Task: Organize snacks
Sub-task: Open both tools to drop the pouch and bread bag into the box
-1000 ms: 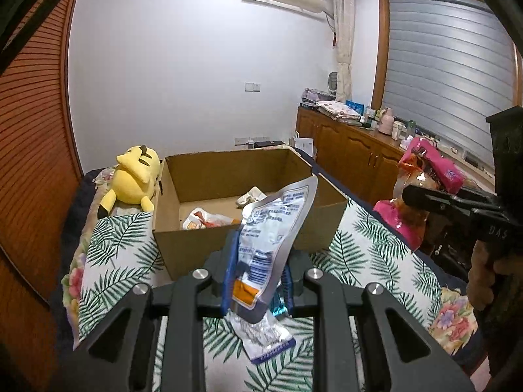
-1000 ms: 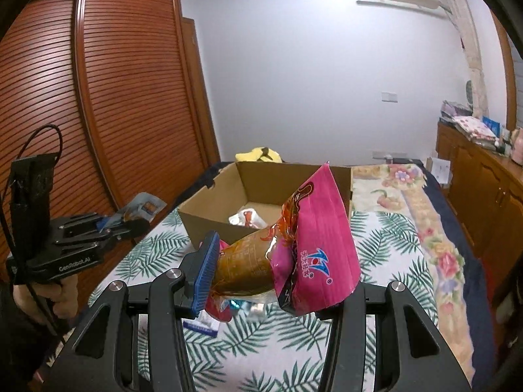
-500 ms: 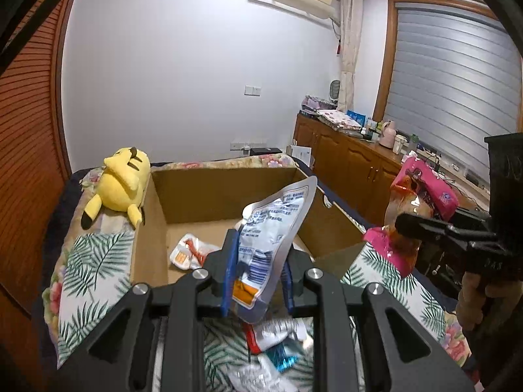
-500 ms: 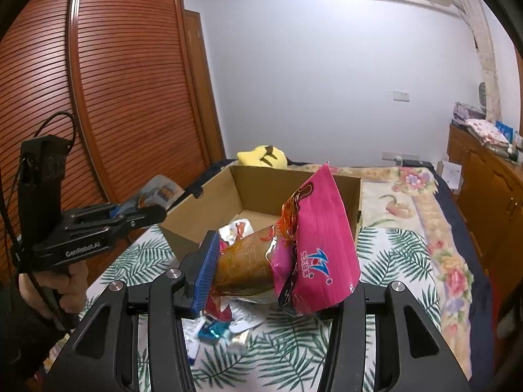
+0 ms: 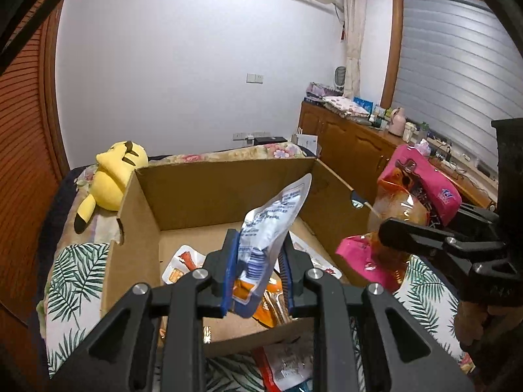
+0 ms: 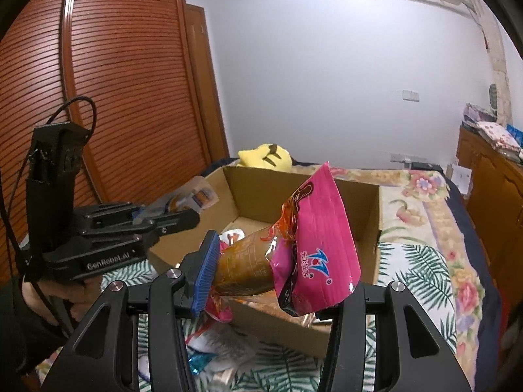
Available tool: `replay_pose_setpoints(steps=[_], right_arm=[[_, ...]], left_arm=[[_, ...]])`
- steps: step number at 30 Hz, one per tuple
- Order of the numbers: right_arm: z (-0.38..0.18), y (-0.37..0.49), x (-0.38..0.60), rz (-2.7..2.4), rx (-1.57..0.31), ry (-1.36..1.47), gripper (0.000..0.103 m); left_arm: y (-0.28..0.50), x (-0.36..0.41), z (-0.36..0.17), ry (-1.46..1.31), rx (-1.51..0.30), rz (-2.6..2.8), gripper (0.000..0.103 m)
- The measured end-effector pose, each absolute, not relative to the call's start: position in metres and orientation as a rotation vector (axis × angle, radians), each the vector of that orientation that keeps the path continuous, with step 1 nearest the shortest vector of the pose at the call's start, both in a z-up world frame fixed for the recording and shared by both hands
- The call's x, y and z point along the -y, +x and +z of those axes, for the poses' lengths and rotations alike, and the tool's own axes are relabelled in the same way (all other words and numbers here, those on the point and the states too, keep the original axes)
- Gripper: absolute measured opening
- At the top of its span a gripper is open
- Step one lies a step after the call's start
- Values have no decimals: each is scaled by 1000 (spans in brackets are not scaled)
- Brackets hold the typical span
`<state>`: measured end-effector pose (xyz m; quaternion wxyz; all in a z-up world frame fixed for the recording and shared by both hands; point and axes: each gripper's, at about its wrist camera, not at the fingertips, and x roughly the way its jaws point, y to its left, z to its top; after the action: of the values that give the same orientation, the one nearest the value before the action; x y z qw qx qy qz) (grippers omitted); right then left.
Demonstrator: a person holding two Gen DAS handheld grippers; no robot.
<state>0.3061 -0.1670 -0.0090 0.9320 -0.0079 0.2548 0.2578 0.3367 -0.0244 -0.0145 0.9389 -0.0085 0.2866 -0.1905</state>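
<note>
My left gripper (image 5: 258, 274) is shut on a silver snack pouch (image 5: 274, 215) with a barcode, held upright above the near part of an open cardboard box (image 5: 225, 179). Several snack packets (image 5: 183, 263) lie on the box floor. My right gripper (image 6: 271, 287) is shut on a pink and orange snack bag (image 6: 313, 238), just short of the box's (image 6: 362, 202) near wall. Each gripper shows in the other's view: the left gripper (image 6: 183, 217) with its pouch (image 6: 199, 194) by the box's left corner, and the pink bag (image 5: 415, 192) at the box's right side.
The box stands on a bed with a palm-leaf cover (image 6: 421, 261). Loose snack packets (image 6: 215, 343) lie on the cover in front of the box. A yellow plush toy (image 5: 111, 176) lies behind the box's left corner. A wooden cabinet (image 5: 349, 143) runs along the right, a slatted wardrobe (image 6: 114, 98) along the left.
Both grippers have moved forward and slightly down toward the box with their packets still held. The left pouch now hangs over the box's interior; the loose packets have slipped below the views.
</note>
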Motion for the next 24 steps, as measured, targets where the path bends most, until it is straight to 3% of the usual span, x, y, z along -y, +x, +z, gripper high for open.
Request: replay_pose_setpoints(steps=[9, 11, 18, 24], right_arm=[[-34, 323, 160, 524, -569, -12, 47], [-35, 327, 160, 534, -572, 7, 47], [-41, 338, 158, 538, -582, 30, 46], [-51, 358, 160, 518, -611, 59, 46]], left_arm=[[344, 37, -33, 4, -609, -389, 24], [345, 37, -33, -4, -606, -395, 34], [346, 33, -37, -11, -608, -372, 48], [339, 26, -35, -14, -597, -348, 50]])
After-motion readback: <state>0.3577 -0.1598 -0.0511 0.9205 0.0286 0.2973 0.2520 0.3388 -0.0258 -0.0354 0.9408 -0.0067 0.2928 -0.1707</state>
